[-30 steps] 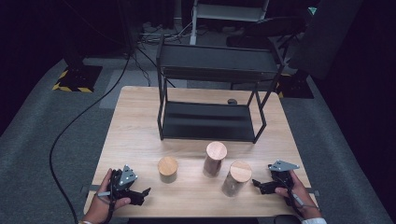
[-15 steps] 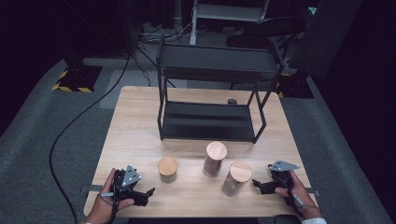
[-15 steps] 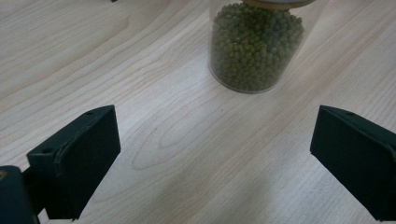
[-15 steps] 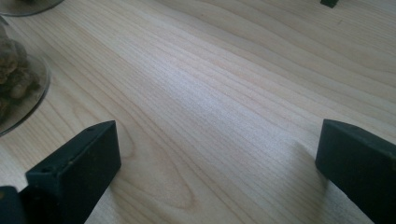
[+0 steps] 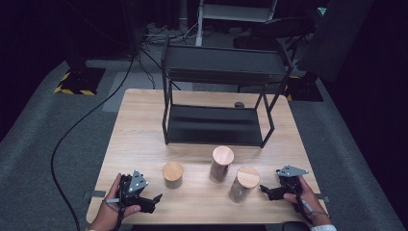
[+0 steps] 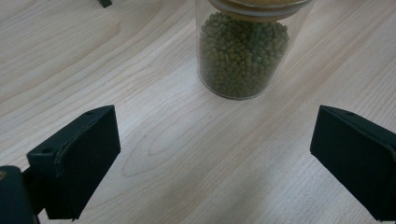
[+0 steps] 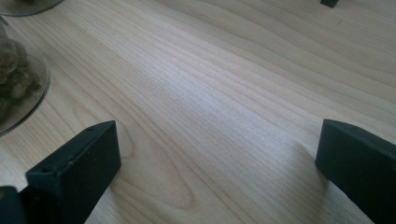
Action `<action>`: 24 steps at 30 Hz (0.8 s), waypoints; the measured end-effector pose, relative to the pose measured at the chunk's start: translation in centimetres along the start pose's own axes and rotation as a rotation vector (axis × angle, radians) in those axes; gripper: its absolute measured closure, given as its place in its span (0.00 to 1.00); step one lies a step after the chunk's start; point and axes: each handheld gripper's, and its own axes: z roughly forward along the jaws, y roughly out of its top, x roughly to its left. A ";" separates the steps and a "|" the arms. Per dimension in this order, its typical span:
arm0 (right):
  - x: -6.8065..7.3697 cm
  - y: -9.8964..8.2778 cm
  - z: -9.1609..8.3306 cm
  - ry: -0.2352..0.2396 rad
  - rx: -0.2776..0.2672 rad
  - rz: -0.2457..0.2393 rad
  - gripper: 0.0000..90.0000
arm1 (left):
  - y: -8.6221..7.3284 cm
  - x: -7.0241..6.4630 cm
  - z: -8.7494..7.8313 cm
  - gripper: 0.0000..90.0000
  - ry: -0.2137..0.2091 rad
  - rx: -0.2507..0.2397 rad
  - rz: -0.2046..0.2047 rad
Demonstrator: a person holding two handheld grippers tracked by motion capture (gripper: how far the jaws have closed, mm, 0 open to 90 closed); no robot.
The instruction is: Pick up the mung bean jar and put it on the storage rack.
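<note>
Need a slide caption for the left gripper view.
Open left gripper faces a glass jar of green beans on the wooden table.

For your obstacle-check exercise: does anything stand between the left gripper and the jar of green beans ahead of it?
Nothing visible does. The left gripper is open, and only bare wooden table lies between its jaws and the jar of green beans.

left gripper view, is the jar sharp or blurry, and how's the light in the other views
Left gripper view: the jar of green beans is sharp, while the near black jaws look soft. Right gripper view: a pale sheen lies across the table. High view: the tabletop is lit, the surroundings dark.
</note>
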 end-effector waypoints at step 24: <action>0.0 0.0 0.0 0.000 0.000 -0.001 0.00 | 1.5 -0.3 0.7 0.01 -0.063 -0.017 0.017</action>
